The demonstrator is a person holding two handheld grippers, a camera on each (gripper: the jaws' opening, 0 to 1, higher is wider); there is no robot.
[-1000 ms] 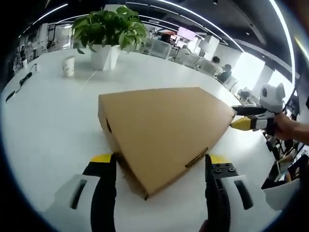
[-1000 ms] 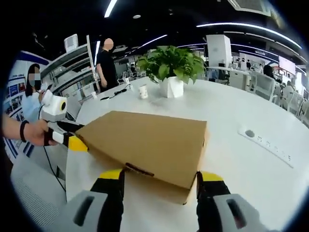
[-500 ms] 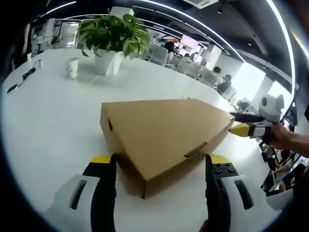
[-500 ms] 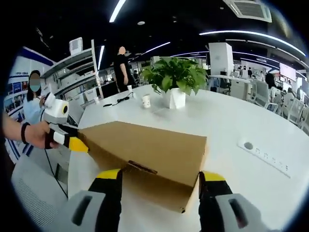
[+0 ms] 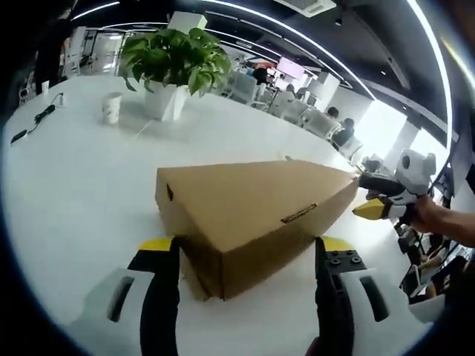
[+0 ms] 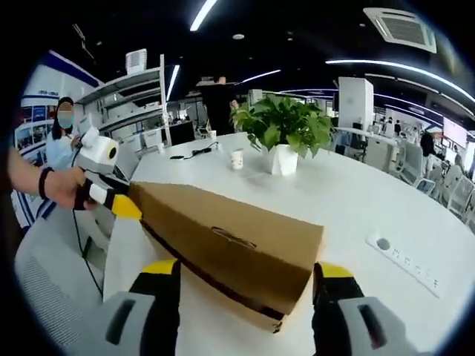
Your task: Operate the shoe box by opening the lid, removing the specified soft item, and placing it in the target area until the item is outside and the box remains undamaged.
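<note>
Left gripper (image 5: pixel 243 256): jaws spread wide, gripping nothing, straddling the near corner of the shoe box (image 5: pixel 245 215) to steady it.
Right gripper (image 6: pixel 243 276): jaws likewise apart, flanking the box's opposite end, where the lid looks slightly lifted.
Shoe box: on the white table (image 5: pixel 74 185); soft item unseen, presumably inside.
Beyond the box: a potted plant (image 5: pixel 172 63) and paper cup (image 5: pixel 110 107), well clear.
</note>
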